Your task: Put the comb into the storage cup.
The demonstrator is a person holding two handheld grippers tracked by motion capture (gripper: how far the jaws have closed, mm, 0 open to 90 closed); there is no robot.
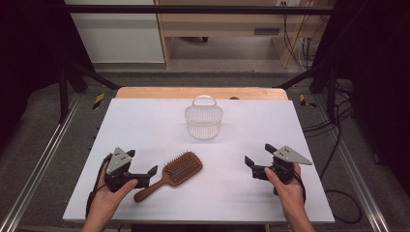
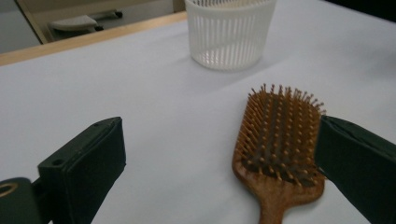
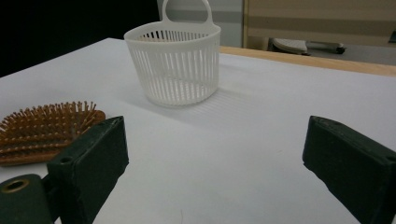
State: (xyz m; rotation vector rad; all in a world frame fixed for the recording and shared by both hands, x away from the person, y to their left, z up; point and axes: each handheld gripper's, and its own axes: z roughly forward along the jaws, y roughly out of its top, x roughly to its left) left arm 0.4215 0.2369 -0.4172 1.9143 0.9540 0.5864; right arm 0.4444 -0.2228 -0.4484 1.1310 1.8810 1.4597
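A wooden hairbrush (image 1: 173,173) lies bristles up on the white table top (image 1: 145,125), its handle pointing to the front left. My left gripper (image 1: 142,163) is open just left of the brush. In the left gripper view the brush head (image 2: 278,140) lies flat on the table, close against the right jaw, with my left gripper (image 2: 219,133) wide apart and no pad pressing on it. A white slatted basket (image 1: 203,118) with a loop handle stands upright at the far middle. My right gripper (image 1: 258,154) is open at the right, holding nothing, and in its own view my right gripper (image 3: 217,135) faces the basket (image 3: 175,65).
A wooden strip (image 1: 145,92) runs along the table's far edge. Metal rails (image 1: 43,159) flank the table on both sides, and cables (image 1: 333,125) lie on the floor at the right. Bare white surface lies between the brush and my right gripper.
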